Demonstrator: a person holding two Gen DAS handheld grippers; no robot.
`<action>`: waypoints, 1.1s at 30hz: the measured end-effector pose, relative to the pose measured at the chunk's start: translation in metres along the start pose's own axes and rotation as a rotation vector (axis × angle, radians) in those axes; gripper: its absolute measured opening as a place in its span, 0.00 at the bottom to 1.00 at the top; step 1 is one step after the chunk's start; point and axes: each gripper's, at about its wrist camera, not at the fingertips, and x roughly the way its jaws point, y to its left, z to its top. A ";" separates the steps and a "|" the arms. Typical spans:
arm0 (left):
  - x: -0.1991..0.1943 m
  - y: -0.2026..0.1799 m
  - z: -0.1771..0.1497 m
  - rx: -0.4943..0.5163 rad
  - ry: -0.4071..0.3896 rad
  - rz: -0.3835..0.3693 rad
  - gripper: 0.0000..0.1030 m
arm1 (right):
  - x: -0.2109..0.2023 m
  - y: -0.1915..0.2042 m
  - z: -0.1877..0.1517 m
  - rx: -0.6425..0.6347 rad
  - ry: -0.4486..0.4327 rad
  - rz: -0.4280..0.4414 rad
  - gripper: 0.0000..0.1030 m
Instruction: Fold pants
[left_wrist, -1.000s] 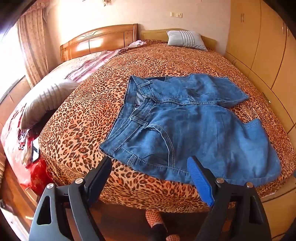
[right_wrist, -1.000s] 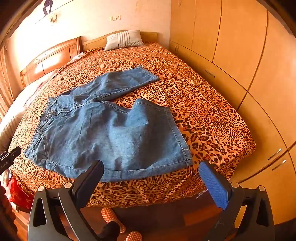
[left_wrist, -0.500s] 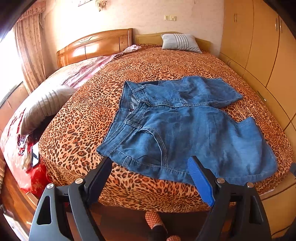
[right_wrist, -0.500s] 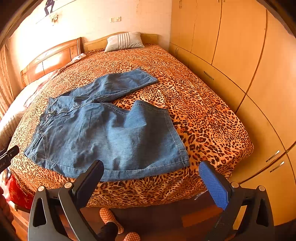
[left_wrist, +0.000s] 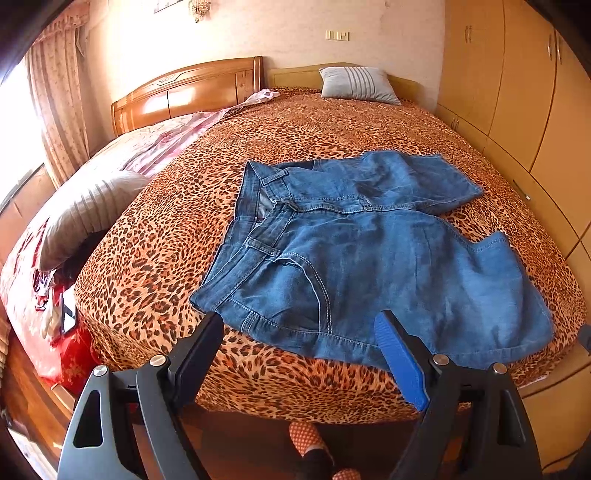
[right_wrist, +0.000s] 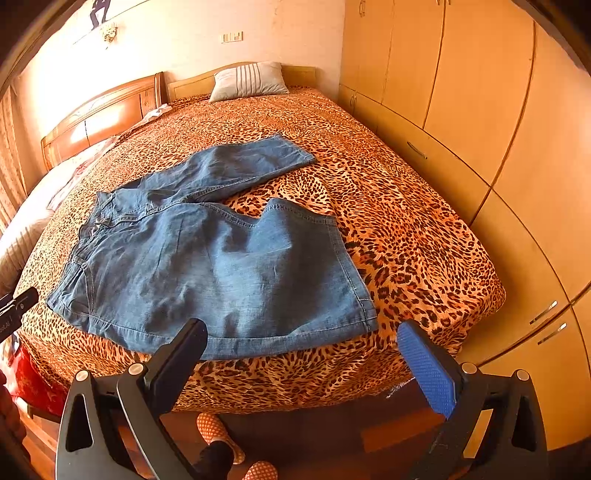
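Blue denim pants (left_wrist: 369, 266) lie spread flat on the leopard-print bed (left_wrist: 155, 266), waistband to the left, two short legs to the right. In the right wrist view the pants (right_wrist: 221, 266) reach to the bed's front edge. My left gripper (left_wrist: 299, 332) hangs open just before the near waist corner, above the bed's edge, touching nothing. My right gripper (right_wrist: 301, 339) is open too, in front of the near leg's hem, with nothing between its fingers. The left gripper's tip (right_wrist: 16, 308) shows at the right wrist view's left edge.
A wooden wardrobe (right_wrist: 498, 129) runs along the bed's right side. A striped pillow (left_wrist: 356, 85) lies by the headboard, a grey pillow (left_wrist: 85, 214) and red bedding (left_wrist: 70, 354) at the left. A person's spotted slippers (right_wrist: 218, 435) stand on the floor below the grippers.
Both cameras have drawn back and risen slightly, so the pants sit a little farther and lower in view. The pants have not moved. Both grippers stay open.
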 end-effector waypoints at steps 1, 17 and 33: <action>-0.001 0.000 -0.001 0.002 -0.004 0.002 0.82 | 0.000 0.000 0.000 0.000 -0.002 0.000 1.00; 0.005 -0.002 0.000 0.011 0.004 -0.005 0.82 | 0.005 0.007 0.003 -0.018 0.010 0.000 1.00; 0.025 -0.001 0.007 0.021 0.045 -0.014 0.82 | 0.016 0.017 0.007 -0.018 0.030 -0.007 1.00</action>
